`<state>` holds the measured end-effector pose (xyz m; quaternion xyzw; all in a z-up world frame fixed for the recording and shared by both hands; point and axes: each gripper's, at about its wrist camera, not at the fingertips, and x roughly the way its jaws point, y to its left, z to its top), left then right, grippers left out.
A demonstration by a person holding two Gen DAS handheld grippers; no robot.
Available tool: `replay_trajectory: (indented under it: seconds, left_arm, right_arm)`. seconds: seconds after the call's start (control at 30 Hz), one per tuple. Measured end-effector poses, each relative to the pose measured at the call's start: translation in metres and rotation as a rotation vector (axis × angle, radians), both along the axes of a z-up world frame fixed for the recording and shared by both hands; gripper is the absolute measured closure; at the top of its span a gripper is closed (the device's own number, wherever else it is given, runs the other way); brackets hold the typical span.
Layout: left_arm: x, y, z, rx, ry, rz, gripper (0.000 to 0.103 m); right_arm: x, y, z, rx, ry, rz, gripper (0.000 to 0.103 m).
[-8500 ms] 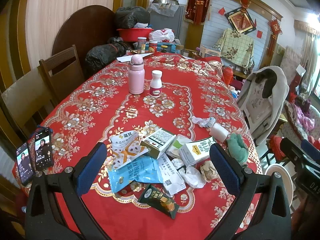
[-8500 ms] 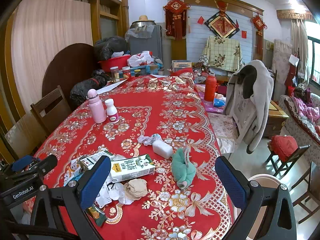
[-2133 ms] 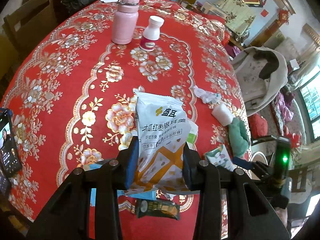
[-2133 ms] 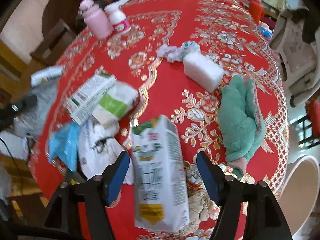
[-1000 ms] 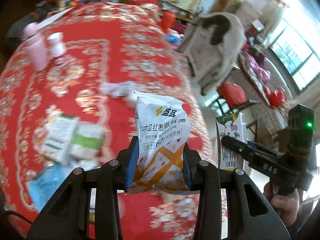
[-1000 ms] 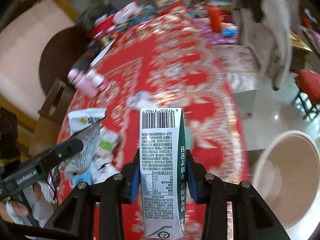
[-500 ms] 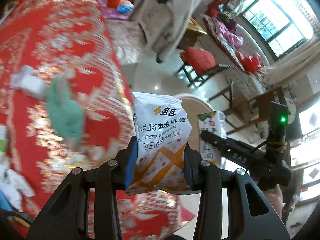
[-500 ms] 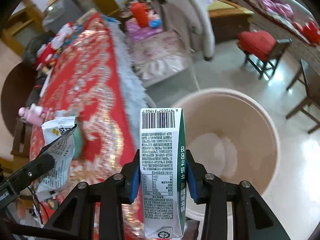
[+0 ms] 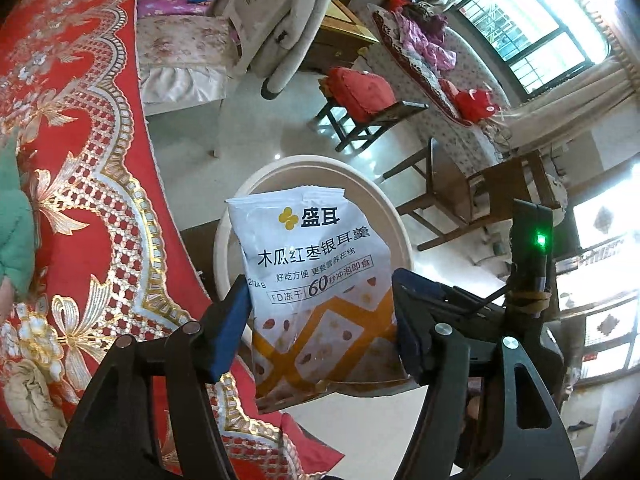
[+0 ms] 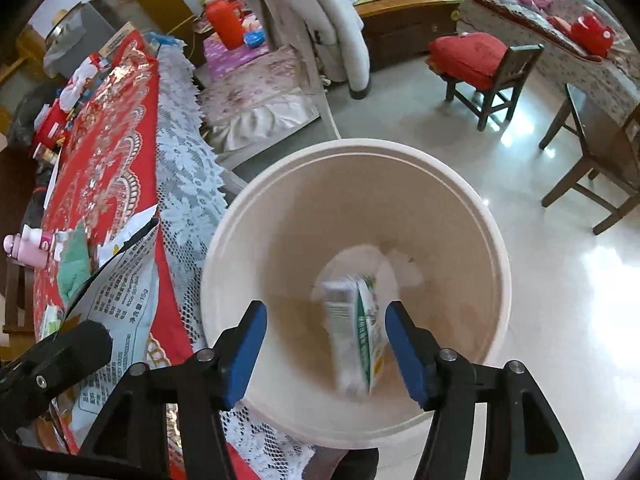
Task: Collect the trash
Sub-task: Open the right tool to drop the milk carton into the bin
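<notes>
Tongs: left (image 9: 320, 316) grips one pouch (image 9: 316, 280); right (image 10: 324, 340) open above one carton (image 10: 356, 340) in bin (image 10: 496, 248)

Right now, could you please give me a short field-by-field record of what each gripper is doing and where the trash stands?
left gripper: jaws look parted around the white snack bag, near the table edge; grip uncertain
right gripper: open, above the bin
milk carton: blurred, inside the cream bin, clear of the fingers
bin position: on the floor beside the red tablecloth
still on table: green cloth, crumpled tissue
</notes>
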<state>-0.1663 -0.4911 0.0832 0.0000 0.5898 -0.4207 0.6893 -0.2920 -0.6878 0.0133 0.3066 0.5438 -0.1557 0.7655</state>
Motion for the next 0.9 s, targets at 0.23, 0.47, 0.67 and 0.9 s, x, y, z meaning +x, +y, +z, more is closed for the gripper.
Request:
replay_trajectory:
  seconds: [0.23,0.47,0.67,0.9]
  left_arm:
    - [0.001,0.01,0.006,-0.078,0.038,0.005,0.031]
    - [0.001,0.003,0.008,-0.135,0.074,-0.004,0.028]
    - [0.001,-0.005,0.005,-0.146,0.119,-0.012,0.027]
    - [-0.003,-0.018,0.001,-0.122,0.088,-0.032,0.026]
  right_arm:
    - [-0.003,-0.004,0.002,-0.005,0.004,-0.017,0.044]
    - [-0.015,-0.017,0.013,-0.051,0.013,-0.05,0.04]
    - [-0.027,-0.029,0.018,-0.044,-0.004,-0.091,0.039]
    - [-0.035,-0.033,0.018,-0.036,-0.01,-0.102,0.039]
